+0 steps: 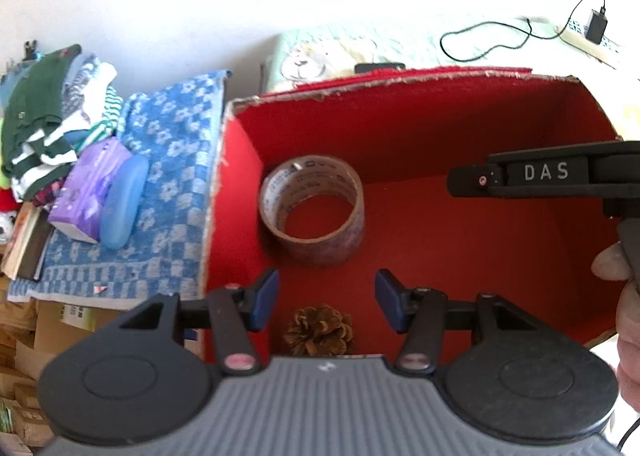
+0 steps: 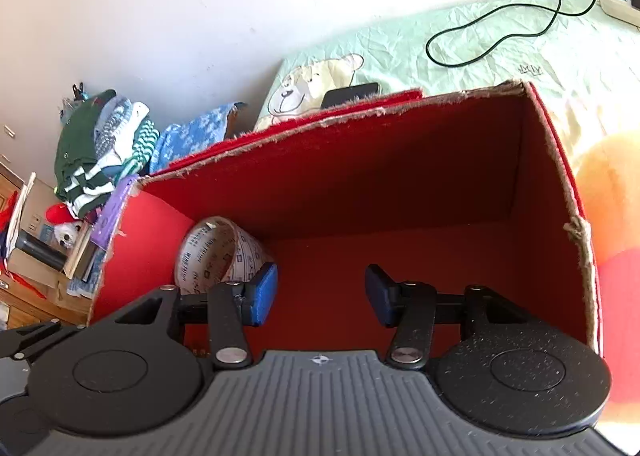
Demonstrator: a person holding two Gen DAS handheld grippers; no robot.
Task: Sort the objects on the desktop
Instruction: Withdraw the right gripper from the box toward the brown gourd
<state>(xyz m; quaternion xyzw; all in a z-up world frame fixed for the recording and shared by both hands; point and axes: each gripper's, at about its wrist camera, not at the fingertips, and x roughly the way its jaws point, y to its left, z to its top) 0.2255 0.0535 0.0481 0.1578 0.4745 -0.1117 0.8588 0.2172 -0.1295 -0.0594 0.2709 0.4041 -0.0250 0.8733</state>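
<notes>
A red cardboard box (image 1: 472, 124) fills the left wrist view. On its floor, near the left wall, lies a roll of printed packing tape (image 1: 314, 210). A brown pine cone (image 1: 319, 330) lies on the floor nearer to me. My left gripper (image 1: 327, 300) hangs open over the box, above the pine cone, with nothing between its blue pads. In the right wrist view my right gripper (image 2: 320, 296) stands open over the same box (image 2: 400, 172), empty, and the tape roll (image 2: 218, 254) shows beyond its left finger. The right gripper's black body (image 1: 548, 174) reaches in from the right.
Left of the box a blue patterned towel (image 1: 168, 176) carries a purple tissue pack (image 1: 90, 192) and a blue case (image 1: 124, 202); folded clothes (image 1: 44, 116) are piled behind. A pale green sheet (image 2: 480, 44) with a black cable (image 2: 492, 40), phone (image 2: 350, 94) and power strip (image 2: 620, 0) lies beyond.
</notes>
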